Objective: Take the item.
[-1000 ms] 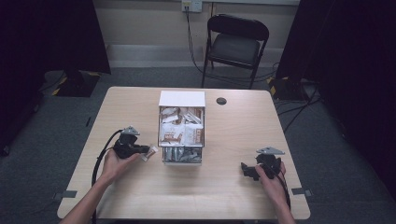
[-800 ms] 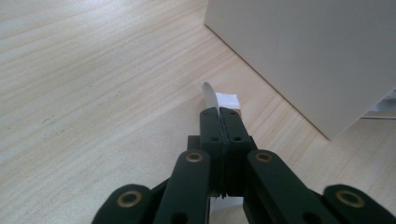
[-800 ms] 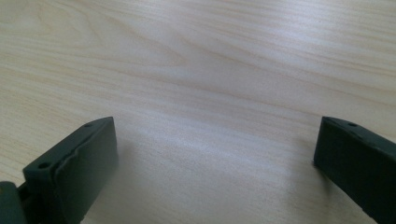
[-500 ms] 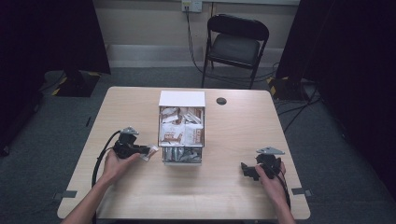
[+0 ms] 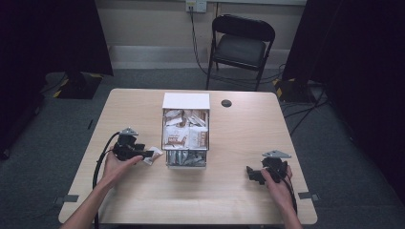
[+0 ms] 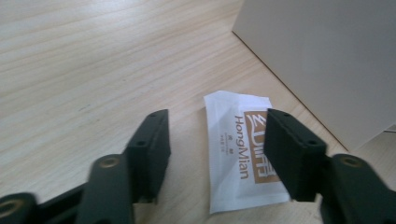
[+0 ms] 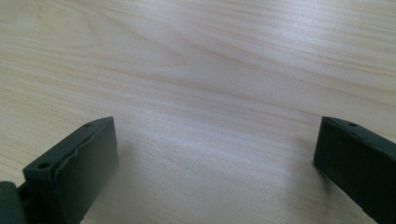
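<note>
1. Sachet (image 6: pixel 243 154), white with a brown panel printed "HongMian": lies flat on the table (image 5: pixel 143 200), just beside the left wall of the box (image 6: pixel 327 60). In the high view it shows as a small white packet (image 5: pixel 152 155) at the tips of the left gripper. Lying alone outside the box, it looks to be either bound for the box or just taken out of it; which, the pictures do not settle.

2. Left gripper (image 6: pixel 215 158): jaws apart, standing to either side of the sachet and low over the wood. One jaw covers part of the brown panel from this angle; nothing is clamped. The straddling pose suits closing on the packet across its width, so the step in hand is judged to be a pick.

3. Right gripper (image 5: pixel 255 174): jaws wide apart over bare wood in the right gripper view, well apart from box and sachet. Judged parked at the table's right edge, kept out of the working hand's way.

4. Box (image 5: pixel 186 136), white-sided, open at the top, mid-table: packed with similar white-and-brown packets, with a transparent front compartment holding silvery ones. Its central position puts it within reach of both hands.

5. Caution: the sachet is thin and flat, so the jaws may slide over it unless they meet it at table level.
</note>
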`<state>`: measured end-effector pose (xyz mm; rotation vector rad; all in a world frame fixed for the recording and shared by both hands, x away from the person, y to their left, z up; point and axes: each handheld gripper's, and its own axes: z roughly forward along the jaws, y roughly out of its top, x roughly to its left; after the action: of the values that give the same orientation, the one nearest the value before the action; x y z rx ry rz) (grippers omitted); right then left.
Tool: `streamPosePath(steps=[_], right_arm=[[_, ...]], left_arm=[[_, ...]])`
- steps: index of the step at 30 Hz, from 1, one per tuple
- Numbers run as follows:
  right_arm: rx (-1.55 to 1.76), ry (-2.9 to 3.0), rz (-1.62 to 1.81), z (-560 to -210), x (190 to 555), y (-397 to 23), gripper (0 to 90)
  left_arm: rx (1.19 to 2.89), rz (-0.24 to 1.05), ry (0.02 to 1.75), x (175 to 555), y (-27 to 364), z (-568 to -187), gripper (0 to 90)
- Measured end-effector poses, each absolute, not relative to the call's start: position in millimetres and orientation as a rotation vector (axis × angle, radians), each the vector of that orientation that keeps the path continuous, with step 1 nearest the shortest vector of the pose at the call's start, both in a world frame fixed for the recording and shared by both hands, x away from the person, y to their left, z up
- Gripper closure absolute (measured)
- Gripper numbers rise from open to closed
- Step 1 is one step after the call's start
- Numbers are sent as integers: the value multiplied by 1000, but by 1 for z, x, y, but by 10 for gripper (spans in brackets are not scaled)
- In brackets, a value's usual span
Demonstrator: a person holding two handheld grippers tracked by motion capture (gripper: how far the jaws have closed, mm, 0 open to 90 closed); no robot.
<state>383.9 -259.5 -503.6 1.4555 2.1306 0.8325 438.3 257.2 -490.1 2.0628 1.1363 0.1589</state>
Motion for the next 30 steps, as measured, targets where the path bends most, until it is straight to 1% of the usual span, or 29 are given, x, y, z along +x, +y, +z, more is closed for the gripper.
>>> streamPosePath(steps=[1, 2, 3, 4, 6, 8, 11, 14, 17, 22, 30], right_arm=[[1455, 2131, 833, -504, 384, -260, 0], [1455, 2131, 833, -504, 384, -260, 0], [1455, 2131, 833, -504, 384, -260, 0], [1456, 2131, 833, -504, 384, -260, 0], [1455, 2131, 833, -504, 384, -260, 0], [1456, 2130, 833, -504, 384, -260, 0], [1456, 2131, 833, -504, 384, -260, 0], [1455, 2130, 833, -504, 384, -260, 0], [1456, 2131, 833, -504, 384, -260, 0], [1456, 2131, 833, -504, 384, -260, 0], [1457, 2130, 832, -504, 384, -259, 0]], left_arm=[[2059, 156, 1132, 438, 259, -486, 341], [2059, 156, 1132, 438, 259, -486, 326], [2056, 157, 1127, 438, 260, -483, 326], [2055, 201, 1117, 435, 262, -478, 296], [2058, 212, 1109, 433, 262, -475, 289], [2054, 227, 1110, 430, 263, -472, 262], [2075, 251, 1094, 424, 263, -465, 259], [2058, 260, 1066, 419, 262, -456, 255], [2096, 292, 1026, 412, 262, -448, 250], [2084, 283, 1036, 403, 270, -443, 235], [2072, 317, 1047, 387, 290, -441, 218]])
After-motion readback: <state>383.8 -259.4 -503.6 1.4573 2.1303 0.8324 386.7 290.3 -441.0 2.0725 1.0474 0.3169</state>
